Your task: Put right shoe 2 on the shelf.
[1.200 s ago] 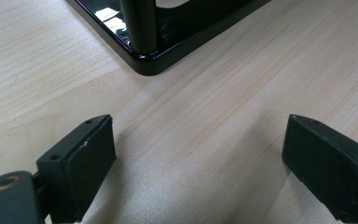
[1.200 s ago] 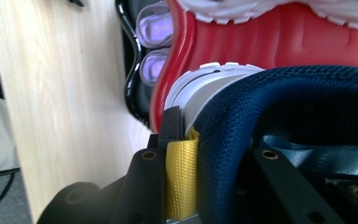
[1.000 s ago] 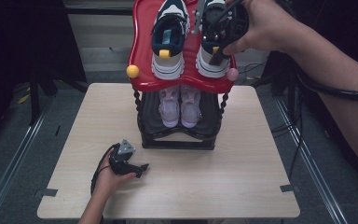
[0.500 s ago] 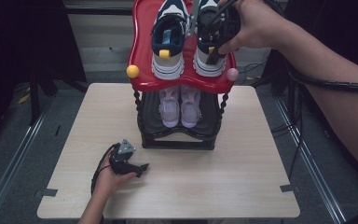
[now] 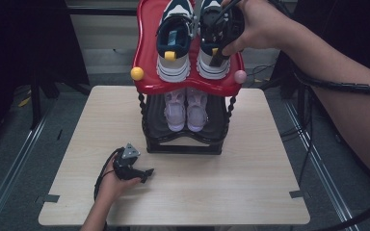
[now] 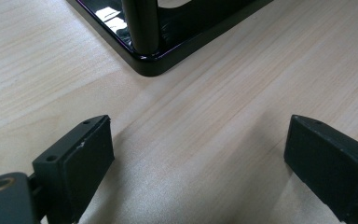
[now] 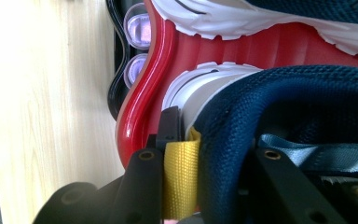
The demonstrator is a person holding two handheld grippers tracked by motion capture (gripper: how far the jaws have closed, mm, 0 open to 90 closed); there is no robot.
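Sneakers sit on a two-tier rack in the high view: a navy-and-white pair on the glossy red plastic top shelf [image 5: 147, 82], a pale lilac pair [image 5: 187, 109] on the black lower tier. The right tool [image 5: 215, 57] is at the heel of the right-hand navy-and-white sneaker [image 5: 213, 67], gripping its rear collar while the shoe rests on the red shelf. The left tool [image 5: 144, 174] lies idle on the light wooden surface [image 5: 250, 183] in front of the rack.

From the left gripper view, that tool [image 6: 200, 154] has its jaws spread wide over bare wood, the rack's black base corner [image 6: 144, 65] ahead.

From the right gripper view, the right tool [image 7: 205, 172] is pinching the padded navy heel collar [image 7: 223, 154] together with its yellow pull tab [image 7: 181, 177], one jaw outside, one inside the shoe.

Judging by this, the step in hand is securing the sneaker at the heel, either just before lifting it off or just after seating it. The next move calls for a firm pinch and a straight lift clear of the shelf's raised lip, without nudging the neighbouring sneaker [image 5: 172, 53].
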